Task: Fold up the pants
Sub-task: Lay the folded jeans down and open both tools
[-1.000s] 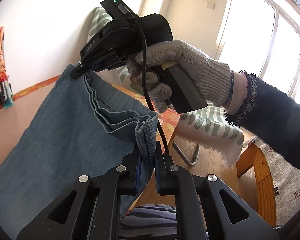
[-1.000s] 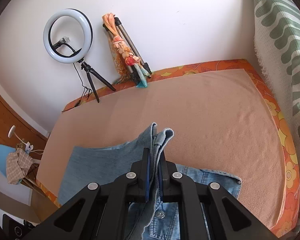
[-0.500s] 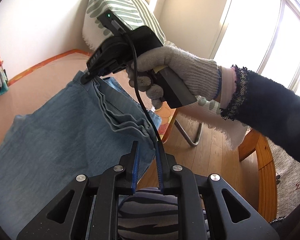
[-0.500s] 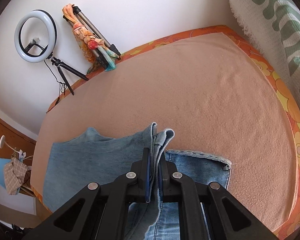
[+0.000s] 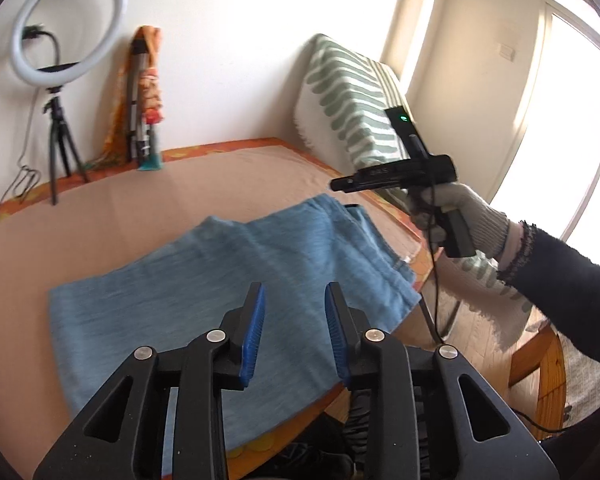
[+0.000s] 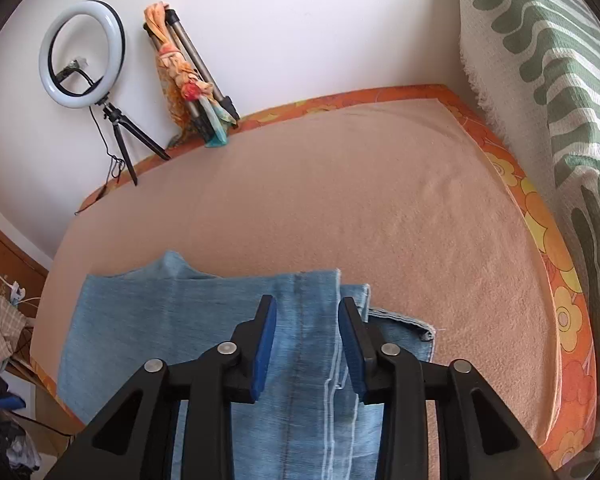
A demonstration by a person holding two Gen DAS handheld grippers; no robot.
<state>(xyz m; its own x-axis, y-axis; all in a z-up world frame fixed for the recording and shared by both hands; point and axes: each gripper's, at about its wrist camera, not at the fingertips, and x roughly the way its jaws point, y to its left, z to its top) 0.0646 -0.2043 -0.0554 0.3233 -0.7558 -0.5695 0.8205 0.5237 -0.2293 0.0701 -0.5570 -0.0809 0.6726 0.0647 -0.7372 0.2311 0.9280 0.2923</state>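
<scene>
Jeans (image 5: 228,296) folded flat at table (image 6: 380,208) near edge; left gripper (image 5: 294,328) and right gripper (image 6: 306,340) spread, holding nothing, seemingly hovering above denim.

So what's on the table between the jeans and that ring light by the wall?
Nothing: in the right wrist view, only bare peach tablecloth stretches from the jeans to the ring light.

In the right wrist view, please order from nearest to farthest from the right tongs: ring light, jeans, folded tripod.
1. jeans, directly under the right tongs.
2. folded tripod, far, left of centre, against the wall.
3. ring light, farthest, far left.
</scene>
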